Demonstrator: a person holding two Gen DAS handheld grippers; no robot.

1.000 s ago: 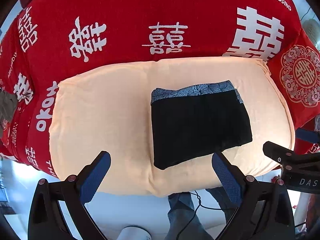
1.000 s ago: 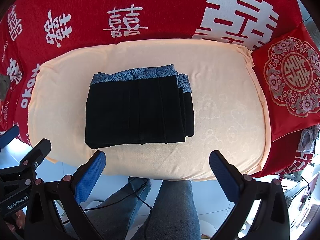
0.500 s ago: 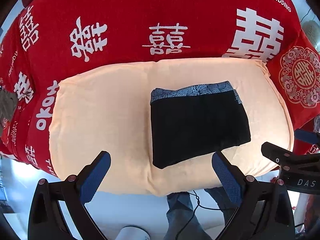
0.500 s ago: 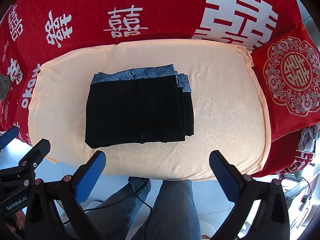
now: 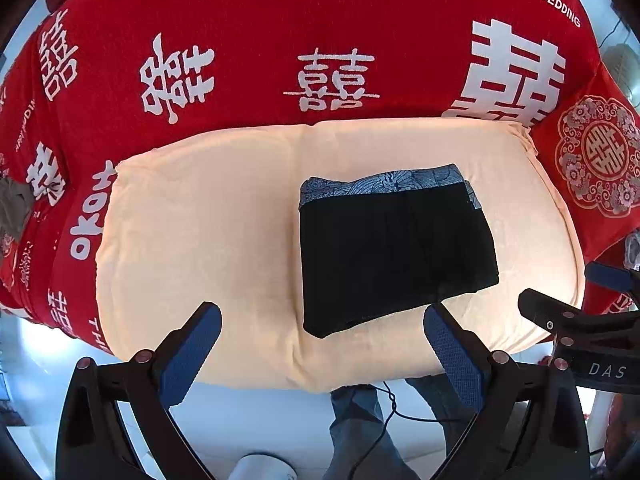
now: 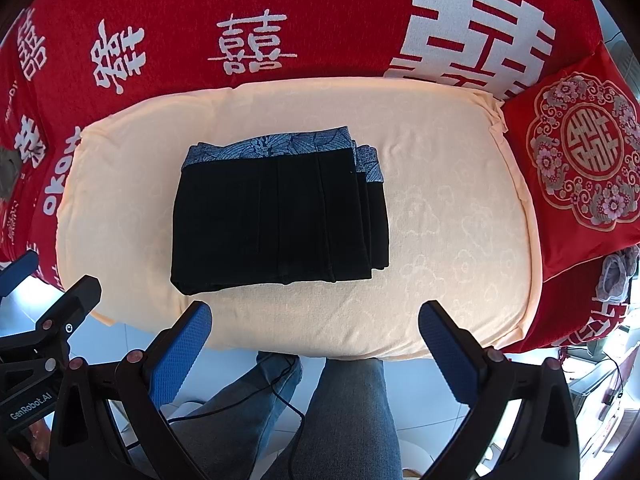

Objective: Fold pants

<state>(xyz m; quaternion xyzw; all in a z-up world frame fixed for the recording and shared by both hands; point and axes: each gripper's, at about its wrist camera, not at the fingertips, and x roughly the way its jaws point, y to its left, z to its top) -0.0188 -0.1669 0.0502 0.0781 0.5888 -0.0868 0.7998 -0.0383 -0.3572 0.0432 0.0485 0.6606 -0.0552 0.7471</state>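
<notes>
Left wrist view first: the left gripper (image 5: 322,350) hangs with its blue-padded fingers (image 5: 191,354) spread wide, gripping nothing. The right finger pad covers a sliver of the pants' near edge, and the right gripper (image 5: 592,320) pokes in at 3 o'clock, only partly in frame, so its spread cannot be judged here. The folded pants (image 5: 394,252) lie at 2 o'clock from the gripper on the peach cushion (image 5: 200,240), a compact black rectangle with a blue-grey patterned waistband (image 5: 384,186) along the far edge. Behind, at 12 o'clock, sits the red wedding-print cover (image 5: 280,40). At the bottom, a person's jeans-clad legs (image 5: 356,428) are cut off by the frame.

Right wrist view now: the right gripper (image 6: 315,344) also shows wide-set fingers, empty. The pants (image 6: 276,216) sit at 11 o'clock, centred on the cushion (image 6: 460,220), stacked layers stepping out along the right side. A red embroidered pillow (image 6: 580,152) rests at 2 o'clock, touching the cushion's corner. The left gripper (image 6: 48,316) intrudes at 9 o'clock, cropped.

Against half a second ago, barely anything differs: pants unmoved, both grippers holding the same wide spread.
</notes>
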